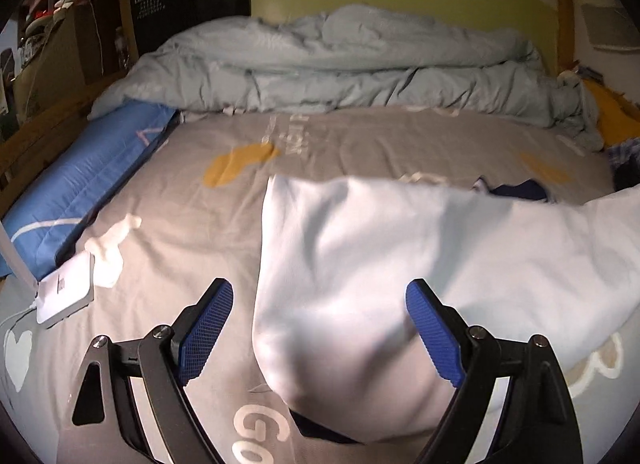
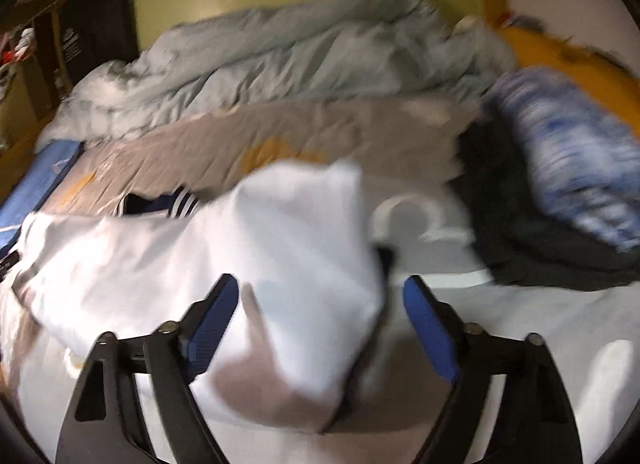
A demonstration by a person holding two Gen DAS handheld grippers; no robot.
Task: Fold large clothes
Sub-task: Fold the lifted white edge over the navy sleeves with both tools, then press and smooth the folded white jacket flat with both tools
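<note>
Both claws point forward and downward over the bed (image 1: 168, 224), each seen from behind its two blue-padded fingers.

The left claw (image 1: 320, 332) stands wide open. A folded end of the white garment (image 1: 360, 264) lies between its fingers, nearer the right pad (image 1: 434, 340); whether that pad touches the cloth cannot be told, and the left one is clear of it. The rest of the garment spreads away to that claw's right.

The right claw (image 2: 320, 328) is also open, less wide. The white garment (image 2: 260, 248) bulges up between its fingers, toward the left pad (image 2: 212, 328), and stretches off to its left. Blur hides any contact. Dark clothes (image 2: 540, 232) lie ahead to its right.
</note>
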